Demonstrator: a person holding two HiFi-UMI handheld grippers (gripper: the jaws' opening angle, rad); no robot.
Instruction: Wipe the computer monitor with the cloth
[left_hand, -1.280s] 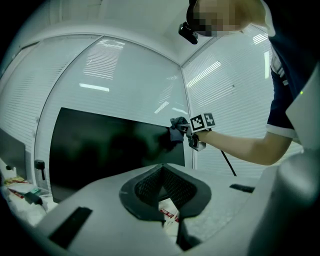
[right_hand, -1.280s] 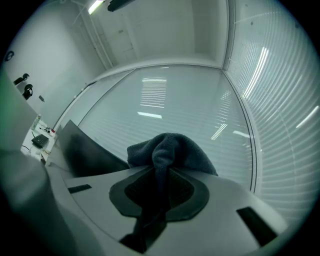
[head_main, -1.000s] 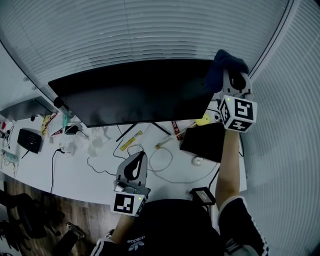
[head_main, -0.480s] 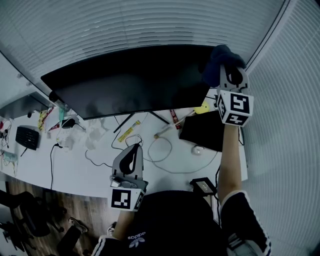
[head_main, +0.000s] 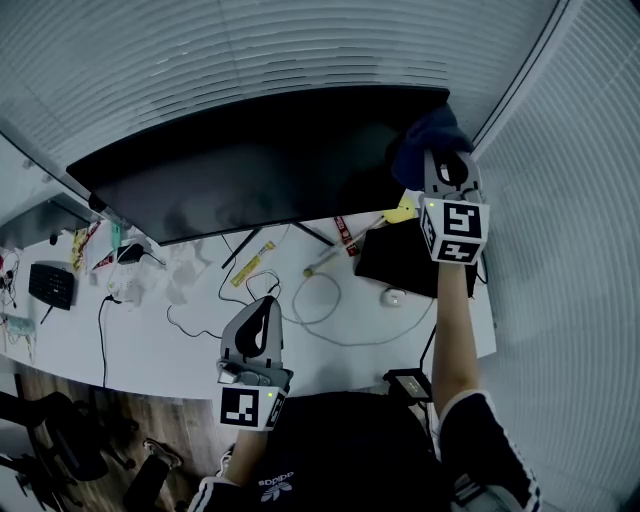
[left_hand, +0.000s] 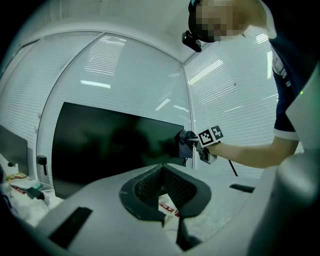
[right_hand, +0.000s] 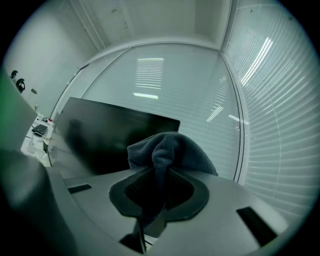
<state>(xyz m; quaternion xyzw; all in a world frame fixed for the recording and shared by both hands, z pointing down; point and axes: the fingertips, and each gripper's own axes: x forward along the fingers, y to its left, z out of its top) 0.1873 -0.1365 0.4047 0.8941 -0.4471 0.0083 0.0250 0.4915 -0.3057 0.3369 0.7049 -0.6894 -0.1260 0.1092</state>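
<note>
The cloth (head_main: 425, 138), dark and bunched, lies against the monitor (head_main: 250, 175) at its right edge, just under the top corner. The right gripper (head_main: 438, 165) holds it, the jaws clamped on a fold of it, and the rest of the cloth bulges out over the jaw tips. The blinds (head_main: 560, 200) stand near this edge on the right. To the left of the cloth the dark screen stretches wide. The left gripper (head_main: 260, 322) hangs low over the near edge of the desk (head_main: 170, 350), well apart from the monitor, its jaws together with nothing between them.
</note>
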